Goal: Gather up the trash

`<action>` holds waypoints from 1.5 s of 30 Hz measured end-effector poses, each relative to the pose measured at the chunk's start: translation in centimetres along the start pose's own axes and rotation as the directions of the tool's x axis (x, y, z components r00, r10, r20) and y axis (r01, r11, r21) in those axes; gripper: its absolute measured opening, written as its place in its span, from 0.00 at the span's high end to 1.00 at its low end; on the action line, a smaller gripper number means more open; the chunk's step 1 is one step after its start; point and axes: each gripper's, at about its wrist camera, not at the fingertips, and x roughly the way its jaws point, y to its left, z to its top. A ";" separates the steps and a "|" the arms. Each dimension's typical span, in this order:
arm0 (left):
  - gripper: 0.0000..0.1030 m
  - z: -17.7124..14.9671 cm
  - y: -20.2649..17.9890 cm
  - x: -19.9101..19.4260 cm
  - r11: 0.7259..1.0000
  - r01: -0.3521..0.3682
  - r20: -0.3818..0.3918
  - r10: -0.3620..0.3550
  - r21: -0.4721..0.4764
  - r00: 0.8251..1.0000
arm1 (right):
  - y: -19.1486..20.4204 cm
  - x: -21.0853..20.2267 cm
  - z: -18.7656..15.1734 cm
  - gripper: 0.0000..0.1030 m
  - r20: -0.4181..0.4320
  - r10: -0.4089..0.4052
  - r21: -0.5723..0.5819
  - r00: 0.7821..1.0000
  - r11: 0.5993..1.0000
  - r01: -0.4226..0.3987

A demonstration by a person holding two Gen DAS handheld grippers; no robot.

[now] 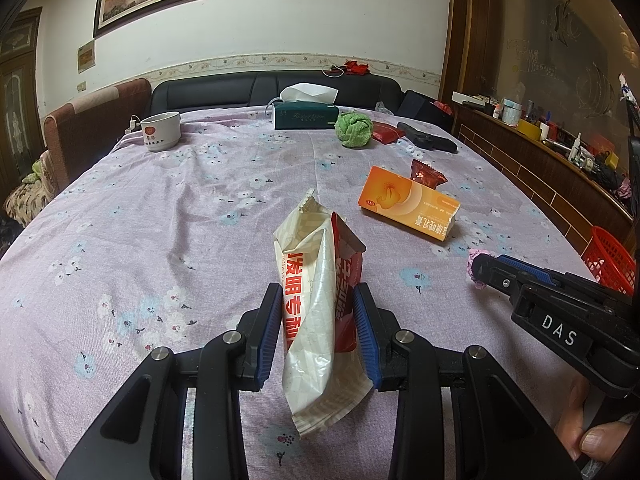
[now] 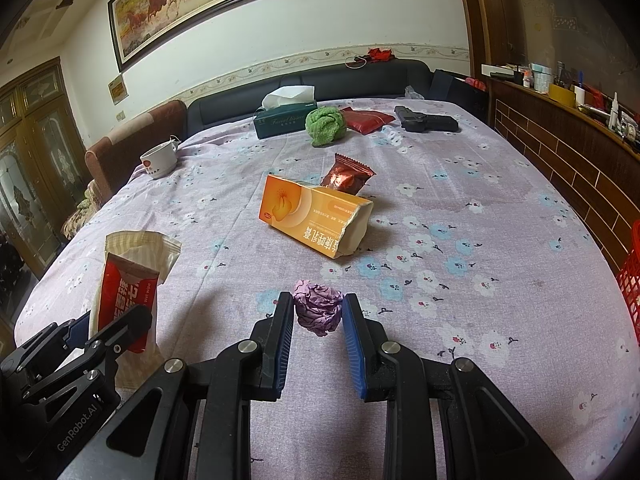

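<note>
Both grippers pinch trash near my tabletop edge: left gripper (image 1: 318,312) the wet-wipe packet (image 1: 316,280), right gripper (image 2: 318,312) the crumpled purple wrapper (image 2: 318,308); next, I'd carry both to the red basket (image 1: 610,260).

A table under a lilac flowered cloth (image 2: 460,200) carries the lot. At the far edge sit a white cup (image 2: 158,159), a green tissue box (image 2: 282,122), a balled green towel (image 2: 326,126), a dark red pouch (image 2: 366,120) and a black object (image 2: 426,122). Mid-table lies an orange carton (image 2: 316,214), with a red snack wrapper (image 2: 346,178) just behind it.
</note>
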 end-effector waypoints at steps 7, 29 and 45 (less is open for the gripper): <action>0.67 0.3 -0.3 -0.2 1.000 0.007 0.001 -0.007 0.004 1.000 | -0.5 -0.2 0.2 0.74 -0.006 -0.021 0.027 1.000 0.999 0.021; 0.67 0.8 -3.9 -2.9 0.997 0.057 0.008 -0.057 0.052 0.998 | -2.9 -5.1 -0.5 0.74 0.032 -0.096 0.055 0.995 0.994 0.094; 0.67 3.7 -12.5 -4.1 0.964 0.182 0.002 -0.186 0.194 0.982 | -12.0 -10.3 0.2 0.74 0.108 -0.176 0.248 0.978 0.958 0.145</action>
